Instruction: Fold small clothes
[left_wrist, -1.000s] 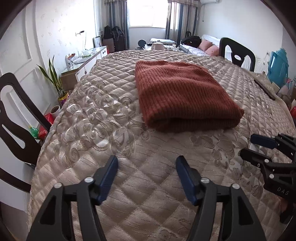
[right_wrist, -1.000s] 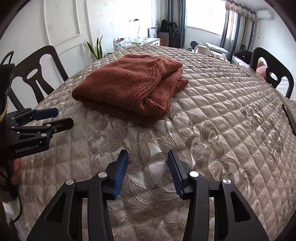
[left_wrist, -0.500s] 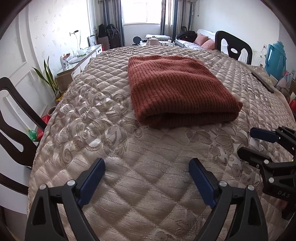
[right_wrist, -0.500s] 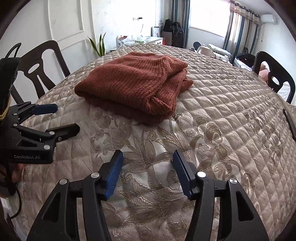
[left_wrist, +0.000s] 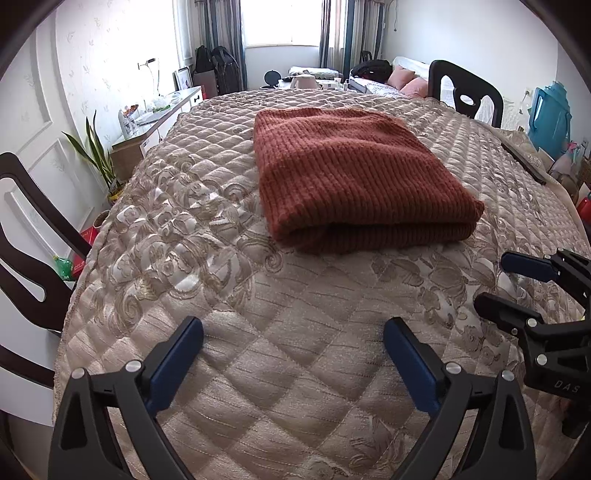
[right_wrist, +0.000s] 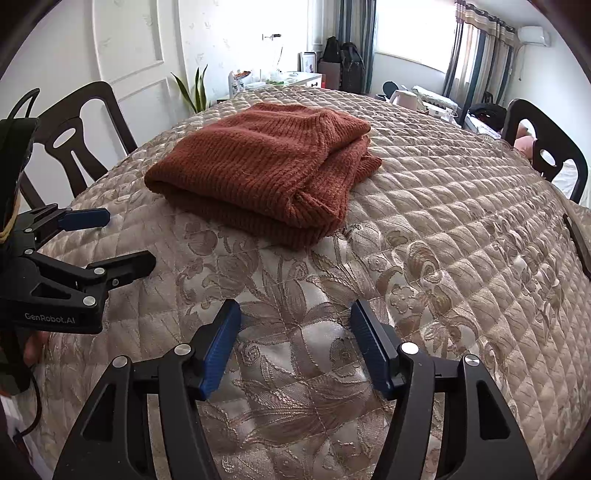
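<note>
One sweater (left_wrist: 354, 181), rust-red and chunky-ribbed, lies folded into a thick block on the quilt (left_wrist: 288, 354), in the upper middle of the left view and upper left of centre in the right view. It looks soft, bulky and limp: heavy enough to sag if lifted by one corner, grippy rather than slippery, and in no way fragile. In the right view its open end shows loose stacked layers (right_wrist: 354, 158), while the near edge is a rounded fold. That rounded fold, or a pinch through all layers at two corners, seems the safest hold; a shallow pinch would likely take only the top layer.

Both grippers hang over bare quilt, well short of the sweater. The left gripper (left_wrist: 293, 360) has just been spreading its jaws wide, nothing between them. The right gripper (right_wrist: 295, 349) has been parting too, less wide, also empty.
</note>
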